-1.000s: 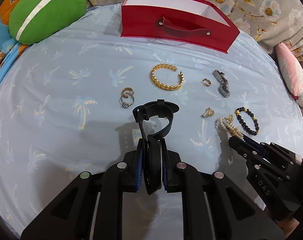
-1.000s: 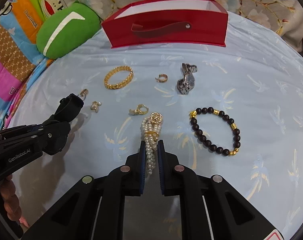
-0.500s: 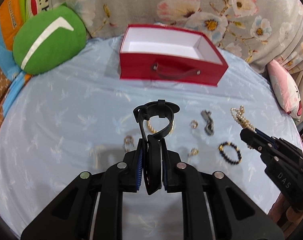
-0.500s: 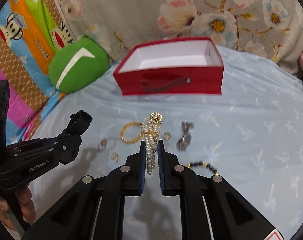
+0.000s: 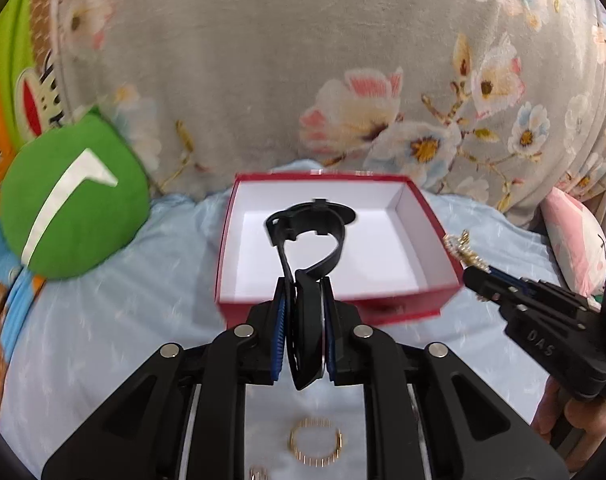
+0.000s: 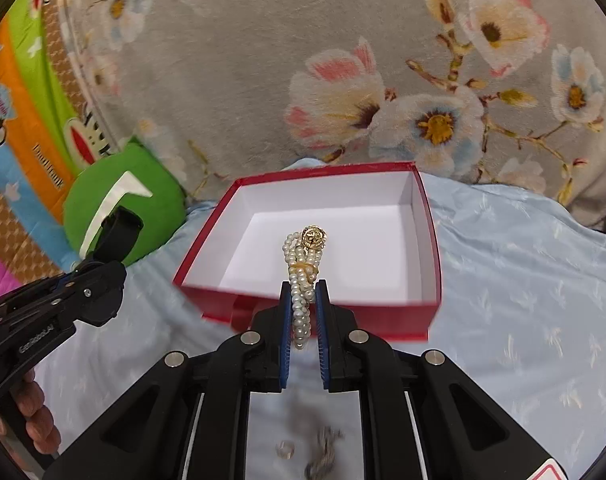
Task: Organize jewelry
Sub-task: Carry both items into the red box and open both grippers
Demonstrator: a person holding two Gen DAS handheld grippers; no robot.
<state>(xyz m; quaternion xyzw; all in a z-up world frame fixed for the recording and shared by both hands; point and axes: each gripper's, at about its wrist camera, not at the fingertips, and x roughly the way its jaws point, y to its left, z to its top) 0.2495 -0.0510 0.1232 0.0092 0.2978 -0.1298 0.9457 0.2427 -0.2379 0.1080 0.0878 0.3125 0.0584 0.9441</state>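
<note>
At mid-frame in both views sits the open red box [image 5: 431, 216], white inside with nothing in it. The left gripper [image 5: 303, 284] clamps a black watch [image 5: 309, 236], its strap looping before the box. The right gripper [image 6: 303, 288] pinches a pearl bracelet [image 6: 301, 276]. Lower down, a gold bangle [image 5: 315, 446] lies on the blue sheet [image 6: 523, 280]. A green cushion [image 5: 75, 208] flanks the box at left; a floral blanket [image 5: 263, 60] rises behind.
</note>
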